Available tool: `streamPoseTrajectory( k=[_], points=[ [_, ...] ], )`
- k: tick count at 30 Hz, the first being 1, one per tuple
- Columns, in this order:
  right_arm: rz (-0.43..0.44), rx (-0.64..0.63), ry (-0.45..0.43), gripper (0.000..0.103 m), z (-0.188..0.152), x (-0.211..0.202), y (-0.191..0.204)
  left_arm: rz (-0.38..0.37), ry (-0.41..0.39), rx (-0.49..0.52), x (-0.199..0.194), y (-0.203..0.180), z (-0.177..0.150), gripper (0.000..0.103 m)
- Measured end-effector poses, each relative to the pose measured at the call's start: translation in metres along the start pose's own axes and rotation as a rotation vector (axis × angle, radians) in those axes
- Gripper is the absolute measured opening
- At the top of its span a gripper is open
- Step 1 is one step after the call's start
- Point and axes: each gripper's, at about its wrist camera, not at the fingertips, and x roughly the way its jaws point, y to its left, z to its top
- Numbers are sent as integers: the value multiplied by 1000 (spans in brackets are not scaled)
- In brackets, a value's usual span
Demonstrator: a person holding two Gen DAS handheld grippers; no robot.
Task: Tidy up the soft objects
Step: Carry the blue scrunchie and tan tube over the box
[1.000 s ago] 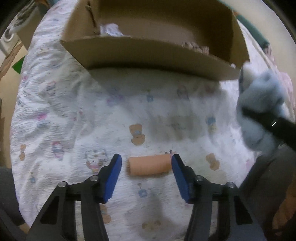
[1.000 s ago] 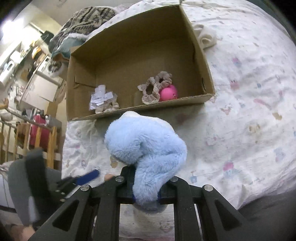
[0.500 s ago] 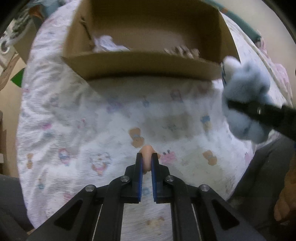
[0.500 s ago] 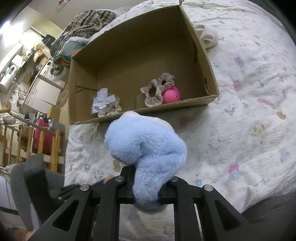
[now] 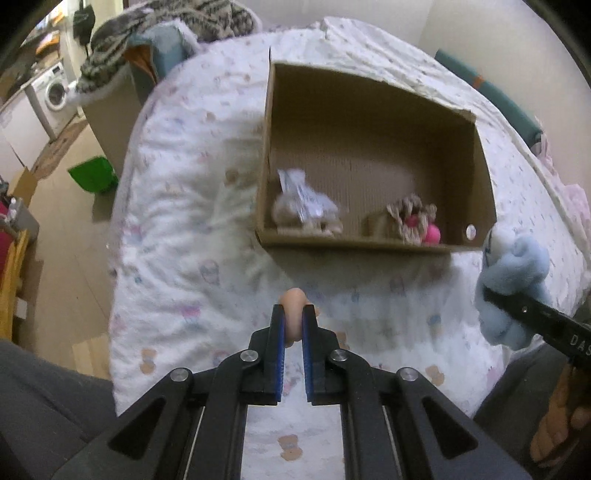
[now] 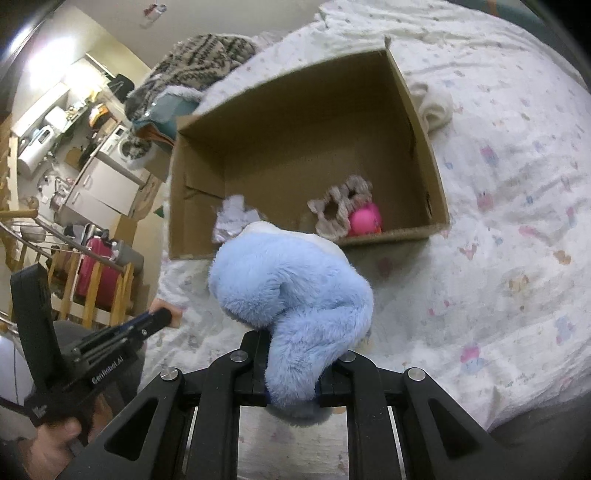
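My left gripper [image 5: 293, 314] is shut on a small peach-coloured soft roll [image 5: 294, 300] and holds it above the bed, short of the cardboard box [image 5: 354, 244]. My right gripper [image 6: 291, 345] is shut on a light blue plush toy [image 6: 288, 284], held above the bed near the box's front wall [image 6: 391, 236]; the plush also shows in the left wrist view [image 5: 511, 280]. Inside the box lie a beige scrunchie [image 6: 341, 210], a pink ball [image 6: 365, 219] and a small clear packet [image 5: 303, 206].
The box sits on a bed with a white cartoon-print sheet [image 6: 498, 229]. A cream cloth [image 6: 436, 105] lies beside the box's far right side. A striped blanket [image 5: 166, 29] lies at the bed's far end. The floor drops off to the left [image 5: 74, 229].
My left gripper closed on the peach roll and lifted it off the sheet toward the box. My right gripper rose with the blue plush and moved closer to the box.
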Motion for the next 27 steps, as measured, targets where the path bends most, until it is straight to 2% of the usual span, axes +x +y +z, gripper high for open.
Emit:
streamPoseTrajectory(
  k=[6,15,24,27],
  points=[
    [22,-25,-78,16,20,-19,7,14,-58,49,-7,-4,27,8],
    [4,-18,-140,16,71,-18,4,20,-159,65,-14,-9,93,8],
    [-26,-12,-158,16,105,4,-6,39,-186,87,9,-23,126,8],
    [-55,3,-155,16,111,15,-13,42,-157,82,26,-28,130,8]
  ],
)
